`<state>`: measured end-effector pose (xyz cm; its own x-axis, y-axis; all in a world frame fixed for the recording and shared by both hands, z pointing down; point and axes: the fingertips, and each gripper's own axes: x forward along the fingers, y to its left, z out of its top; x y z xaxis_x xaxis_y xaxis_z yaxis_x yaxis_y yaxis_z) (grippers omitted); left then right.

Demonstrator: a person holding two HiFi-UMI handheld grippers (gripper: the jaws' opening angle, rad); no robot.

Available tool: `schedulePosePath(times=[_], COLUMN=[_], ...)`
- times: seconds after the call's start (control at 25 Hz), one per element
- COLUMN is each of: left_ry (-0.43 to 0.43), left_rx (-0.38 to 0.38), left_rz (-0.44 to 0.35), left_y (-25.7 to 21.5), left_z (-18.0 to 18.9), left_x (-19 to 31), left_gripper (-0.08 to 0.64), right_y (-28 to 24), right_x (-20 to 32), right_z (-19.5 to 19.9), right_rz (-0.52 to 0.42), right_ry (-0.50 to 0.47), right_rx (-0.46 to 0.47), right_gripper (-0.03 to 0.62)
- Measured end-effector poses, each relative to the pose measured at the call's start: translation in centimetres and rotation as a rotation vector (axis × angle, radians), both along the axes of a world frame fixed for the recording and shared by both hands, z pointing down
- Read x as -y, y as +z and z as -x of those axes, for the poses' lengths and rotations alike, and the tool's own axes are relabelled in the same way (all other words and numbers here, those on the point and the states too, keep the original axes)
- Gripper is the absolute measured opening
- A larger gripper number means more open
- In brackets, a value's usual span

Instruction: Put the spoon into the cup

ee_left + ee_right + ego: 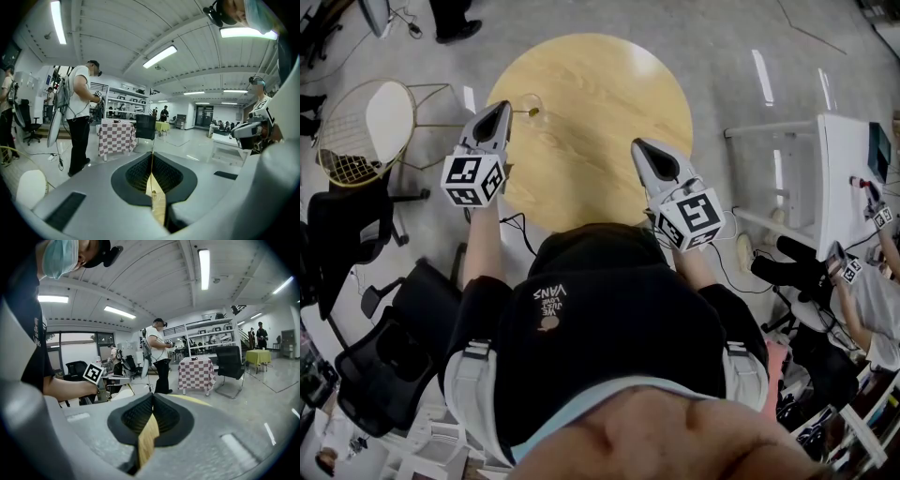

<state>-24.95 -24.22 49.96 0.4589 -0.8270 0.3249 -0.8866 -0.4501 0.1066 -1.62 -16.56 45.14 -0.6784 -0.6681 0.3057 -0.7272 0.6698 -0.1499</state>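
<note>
Holding both claws over the round wooden table (600,84), I have the left claw (501,107) out ahead near the table's left edge and the right claw (639,146) lower and nearer my body, the two well apart. In the left gripper view the left claw (152,154) has its jaws pressed together along a thin seam, with nothing between them and only a sliver of wood grain showing beneath. In the right gripper view the right claw (152,397) is likewise closed and empty, with the same wood showing below the pads.

The cup (529,105), a clear glass one, stands on the table just beyond the left claw's tip and slightly to its right, close but not touching. From the right claw it lies ahead and well off to the left. A small yellowish shape sits at the cup's near side; it is too small for me to tell whether that is the spoon.

Left of the left claw, off the table, stands a wire chair (361,127) with a pale seat. Ahead of the left claw, across the room, a person in a white shirt (78,117) stands beside a checkered cloth (116,137).
</note>
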Motion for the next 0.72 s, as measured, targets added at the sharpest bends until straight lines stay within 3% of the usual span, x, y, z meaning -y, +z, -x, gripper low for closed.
schedulePosePath(times=[0.72], left_ry=[0.030], left_rx=[0.024], left_rz=[0.083], left_y=[3.3], left_z=[-0.5], left_x=[0.9], left_gripper=[0.009], right_y=[-0.1], right_x=[0.0], right_z=[-0.1], right_rz=[-0.005], right_ry=[0.003], right_rx=[-0.003], right_gripper=[-0.002])
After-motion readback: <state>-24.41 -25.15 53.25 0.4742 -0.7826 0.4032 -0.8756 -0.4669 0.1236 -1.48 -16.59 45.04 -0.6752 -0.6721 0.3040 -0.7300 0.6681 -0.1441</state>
